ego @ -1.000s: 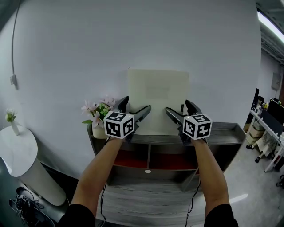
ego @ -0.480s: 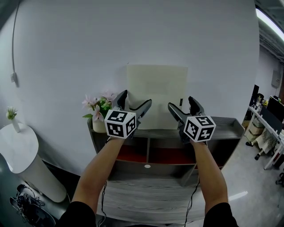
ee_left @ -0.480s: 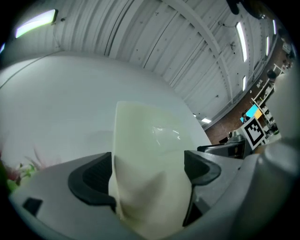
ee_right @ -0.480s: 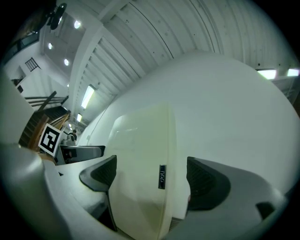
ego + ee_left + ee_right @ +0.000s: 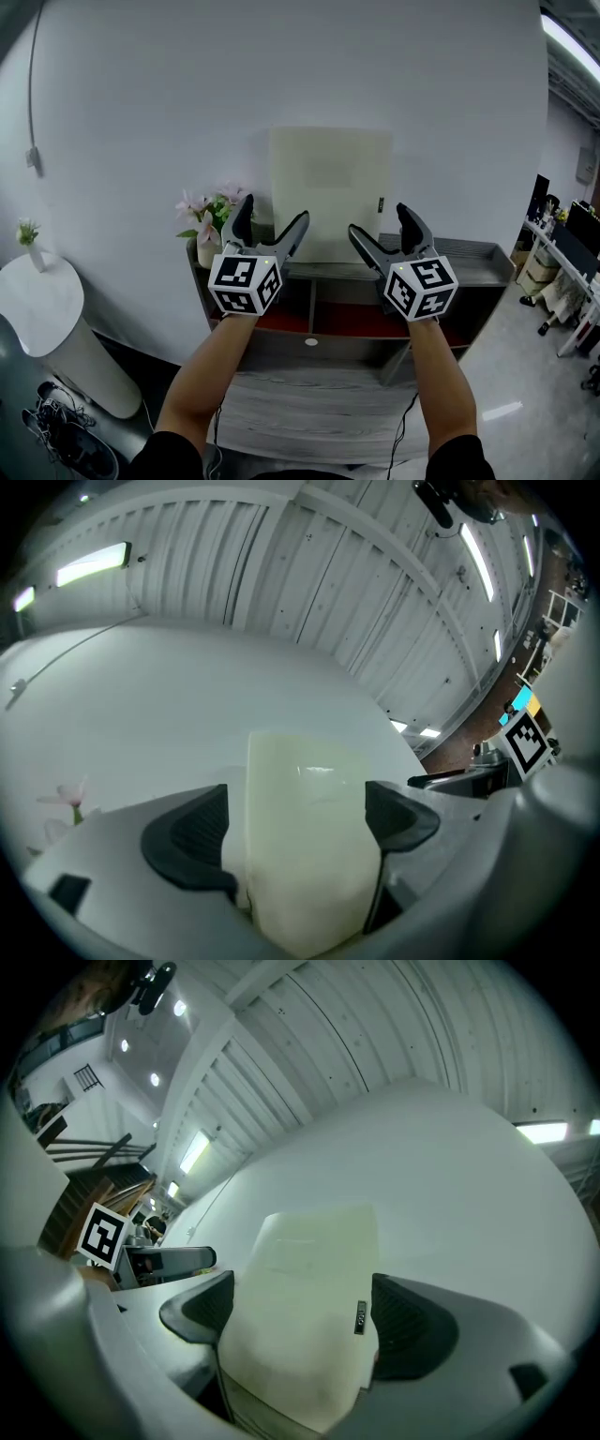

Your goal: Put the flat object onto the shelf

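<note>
both jaws-apart: left gripper (image 5: 274, 212), right gripper (image 5: 380, 220) | flat panel (image 5: 330, 187) on shelf (image 5: 473, 269) | shelf: head view only

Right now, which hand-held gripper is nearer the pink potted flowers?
Left. The left hand-held gripper is just right of the pink potted flowers; the right hand-held gripper is farther right.

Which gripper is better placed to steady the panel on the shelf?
Probably the right gripper. Both grippers are open and face the panel, but flowers stand close beside the left gripper, whereas the shelf on the right is bare.
</note>
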Tool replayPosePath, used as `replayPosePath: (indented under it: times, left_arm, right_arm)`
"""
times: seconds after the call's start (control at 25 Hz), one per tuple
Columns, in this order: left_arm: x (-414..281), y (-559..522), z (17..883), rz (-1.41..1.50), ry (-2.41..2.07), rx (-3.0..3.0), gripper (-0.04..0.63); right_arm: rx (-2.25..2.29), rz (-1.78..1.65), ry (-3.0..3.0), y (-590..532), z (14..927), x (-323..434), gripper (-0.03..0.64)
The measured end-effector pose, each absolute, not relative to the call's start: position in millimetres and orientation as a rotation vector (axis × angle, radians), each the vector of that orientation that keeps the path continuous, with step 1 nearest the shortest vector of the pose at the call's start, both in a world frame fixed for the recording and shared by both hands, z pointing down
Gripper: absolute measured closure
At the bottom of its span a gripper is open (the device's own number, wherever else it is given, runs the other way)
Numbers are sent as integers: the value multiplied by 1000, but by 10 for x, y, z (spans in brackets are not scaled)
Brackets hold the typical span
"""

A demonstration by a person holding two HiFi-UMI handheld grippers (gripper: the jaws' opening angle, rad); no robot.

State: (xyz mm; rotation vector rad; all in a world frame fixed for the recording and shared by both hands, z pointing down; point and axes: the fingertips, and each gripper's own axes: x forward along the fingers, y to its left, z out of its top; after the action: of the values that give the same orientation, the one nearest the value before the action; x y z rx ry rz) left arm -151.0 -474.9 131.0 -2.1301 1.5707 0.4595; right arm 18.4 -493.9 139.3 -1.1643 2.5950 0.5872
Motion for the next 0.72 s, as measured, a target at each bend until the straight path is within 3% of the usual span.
replayPosePath:
  times: [0.12,0.2,0.24,0.28,0.32,0.44,0.52,0.72]
  left_arm:
    - [-1505,-4637,1504,456,1572,-2160,203]
    - [-1489,-4561,1648,465,1567,-2181,296]
    - [-1484,-4526,1721,469,1566,-2191,322]
    - [-1483,-4494,1795,469,1569,-2199,354]
    - [-1484,-4464,1869,466,1576,-2204,392]
    - [-1477,-4386,2087,450,1603,-2225,520]
    - [-1473,-4342,2219,437,1625,-2234,566]
    - [-1453,-4265,2540,398,1666,-2251,586]
  right_arm:
    - [-1162,629,2590,-4750,1535,153,164]
    - [-1166,633,2575,-4628,1660,151,174]
    - [-1181,626,2551,-4570,1720,172,235]
    - [-1200,613,2521,-4518,1780,205,356]
    - [-1218,597,2494,-4475,1844,241,422]
    - [-1261,526,2464,-4412,2071,327,506]
    - [-1283,480,2466,-4405,2219,360,544]
    - [-1374,485,2488,-4368,2542,391,574]
